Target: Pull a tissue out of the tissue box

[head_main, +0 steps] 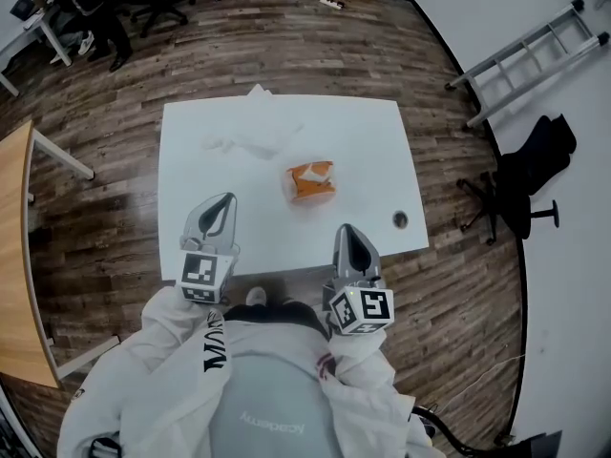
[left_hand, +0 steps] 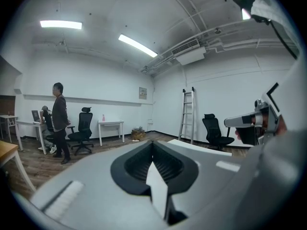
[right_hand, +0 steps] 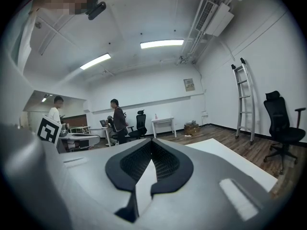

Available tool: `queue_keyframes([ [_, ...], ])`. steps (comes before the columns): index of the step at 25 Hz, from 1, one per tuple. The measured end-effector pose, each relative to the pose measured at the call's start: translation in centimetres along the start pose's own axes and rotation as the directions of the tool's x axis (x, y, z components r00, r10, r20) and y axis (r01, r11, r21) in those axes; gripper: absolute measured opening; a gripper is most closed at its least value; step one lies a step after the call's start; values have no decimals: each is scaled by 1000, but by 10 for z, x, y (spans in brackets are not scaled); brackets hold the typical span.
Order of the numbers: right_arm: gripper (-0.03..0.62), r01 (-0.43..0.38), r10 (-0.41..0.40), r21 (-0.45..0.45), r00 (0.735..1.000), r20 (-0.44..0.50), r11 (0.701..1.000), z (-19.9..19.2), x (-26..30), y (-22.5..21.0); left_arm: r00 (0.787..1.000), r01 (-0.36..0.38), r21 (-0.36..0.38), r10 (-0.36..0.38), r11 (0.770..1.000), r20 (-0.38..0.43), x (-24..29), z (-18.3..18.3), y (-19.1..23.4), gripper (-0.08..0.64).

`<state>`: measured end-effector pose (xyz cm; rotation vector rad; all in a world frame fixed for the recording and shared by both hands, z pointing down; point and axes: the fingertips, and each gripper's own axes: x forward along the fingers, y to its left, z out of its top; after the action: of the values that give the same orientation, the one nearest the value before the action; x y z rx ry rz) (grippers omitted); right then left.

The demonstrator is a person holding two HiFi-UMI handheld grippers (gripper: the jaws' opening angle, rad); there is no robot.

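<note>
- Closest to the head camera is the person's white hoodie, its sleeves reaching forward to a gripper in each hand.
- Left gripper hangs over the near left part of the table. Its own view shows the jaws clenched tip to tip with nothing between them.
- Right gripper hovers at the table's near edge, likewise clenched and empty. In its view the ribbed pads meet at the tip.
- Both grippers point almost level, out across the table rather than down at it.
- The orange box sits near the middle of the table, ahead of both grippers and well apart from each.
- Loose tissues lie crumpled beyond the box and to its left, near it but apparently not touching.
- Whether a tissue stands up out of the box's top is too small to tell.
- The pull looks not yet begun: one gripper must first open and come down over the box's top.
- A tissue should be very light, limp and easy to tear. The best hold is likely a pinch on the raised fold at the middle of the opening, drawn straight up.
- The box looks like a soft pack, light enough to lift or slide along with the tissue. The other gripper could press on one end to hold it down.
- Too shallow a pinch may tear off a corner, and too deep a one may drag out several sheets.
</note>
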<state>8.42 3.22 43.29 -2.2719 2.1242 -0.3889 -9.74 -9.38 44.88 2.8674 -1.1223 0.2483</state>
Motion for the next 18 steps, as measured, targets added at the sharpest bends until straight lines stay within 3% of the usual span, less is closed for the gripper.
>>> queue_keyframes([
  [18, 2, -17, 17, -7, 1000, 12, 1000, 6, 14, 3, 999, -28, -9, 28, 1000, 19, 1, 4, 16, 0],
])
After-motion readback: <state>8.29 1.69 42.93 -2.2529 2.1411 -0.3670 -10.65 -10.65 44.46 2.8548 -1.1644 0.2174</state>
